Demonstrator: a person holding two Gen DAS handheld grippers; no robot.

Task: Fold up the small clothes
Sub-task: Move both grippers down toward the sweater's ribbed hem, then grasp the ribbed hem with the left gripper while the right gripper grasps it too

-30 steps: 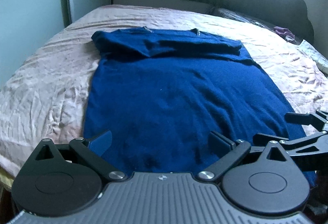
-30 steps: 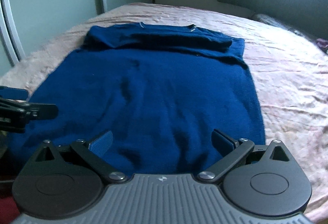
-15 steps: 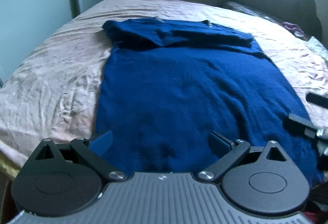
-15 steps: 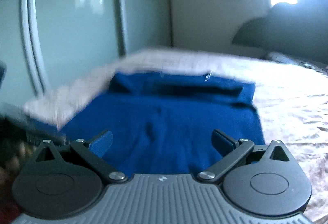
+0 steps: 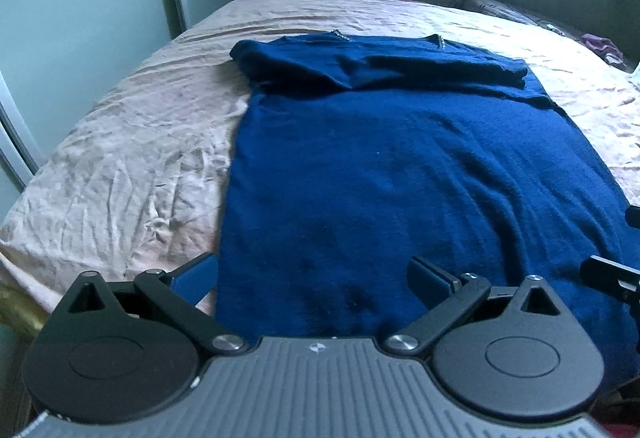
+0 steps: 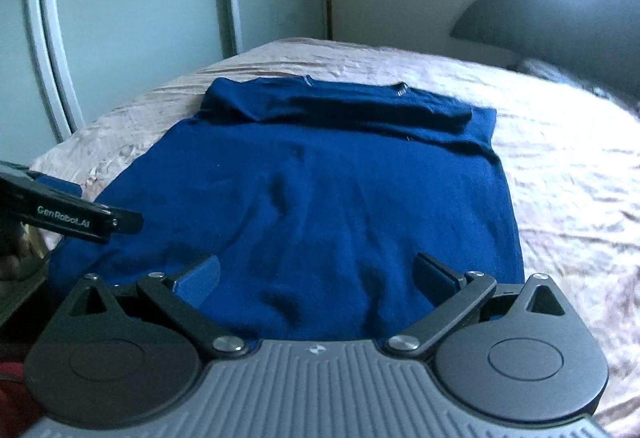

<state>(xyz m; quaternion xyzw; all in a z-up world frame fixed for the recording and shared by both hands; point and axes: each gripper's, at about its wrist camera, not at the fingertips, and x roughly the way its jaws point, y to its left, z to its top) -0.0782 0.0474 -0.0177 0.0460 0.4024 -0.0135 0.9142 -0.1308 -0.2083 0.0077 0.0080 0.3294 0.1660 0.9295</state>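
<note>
A dark blue shirt [image 5: 400, 173] lies flat on the wrinkled pink bedsheet [image 5: 132, 157], sleeves folded across its far end; near its hem, the left gripper [image 5: 314, 274] and right gripper [image 6: 318, 272] hover. Both have fingers spread apart, holding nothing.

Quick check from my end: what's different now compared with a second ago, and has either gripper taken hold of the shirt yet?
Neither has. The left gripper and right gripper have both lifted and pulled back from the near hem, so each now sees more wall and wardrobe. Both stay open, holding nothing. The blue shirt lies as before on the pink sheet, sleeves folded across the top.
</note>
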